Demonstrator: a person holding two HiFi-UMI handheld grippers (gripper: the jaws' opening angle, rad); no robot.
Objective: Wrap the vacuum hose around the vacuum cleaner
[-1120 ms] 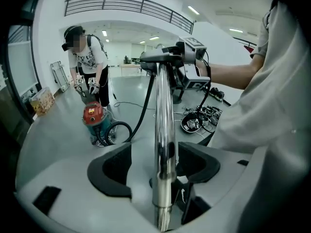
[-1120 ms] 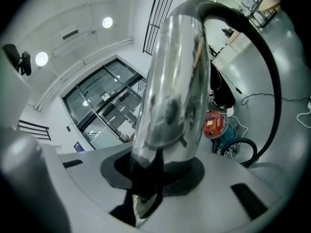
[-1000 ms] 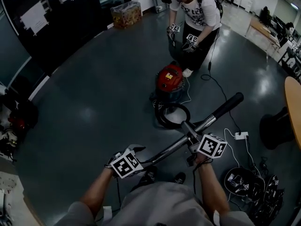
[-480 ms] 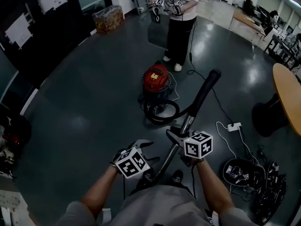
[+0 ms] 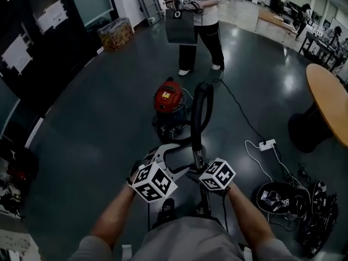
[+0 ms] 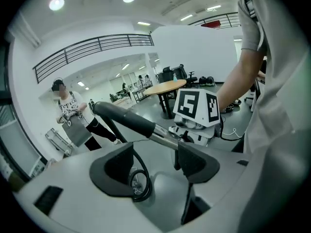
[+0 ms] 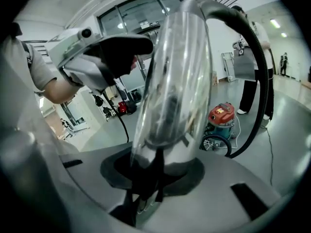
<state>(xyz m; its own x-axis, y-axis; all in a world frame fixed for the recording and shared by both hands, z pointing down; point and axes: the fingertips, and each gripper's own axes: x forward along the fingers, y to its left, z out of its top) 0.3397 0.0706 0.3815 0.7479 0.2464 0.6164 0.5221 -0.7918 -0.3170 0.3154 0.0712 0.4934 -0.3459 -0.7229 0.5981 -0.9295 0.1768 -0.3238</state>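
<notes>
The red-topped vacuum cleaner point(image 5: 167, 99) stands on the dark floor ahead of me, seen small in the right gripper view point(image 7: 222, 118). Its black hose point(image 5: 202, 110) arcs up from the base into the wand's shiny metal tube point(image 5: 197, 155). My right gripper point(image 5: 198, 166) is shut on that tube point(image 7: 175, 81), which fills the space between its jaws point(image 7: 155, 164). My left gripper point(image 5: 159, 157) is open just left of the tube. In the left gripper view the tube point(image 6: 165, 139) and black grip point(image 6: 124, 119) cross just beyond its spread jaws point(image 6: 155, 154), untouched.
A second person point(image 5: 190, 15) stands behind the vacuum holding a dark bag. A white cord runs to a power strip point(image 5: 266, 144). A round wooden table point(image 5: 329, 99) is at right, a heap of cables and gear point(image 5: 291, 203) at lower right, a box point(image 5: 115, 32) far left.
The wand has swung from pointing right to pointing away toward the vacuum. My right gripper came left and lower with it. My left gripper rose and closed in on the tube, rolling as it went.
</notes>
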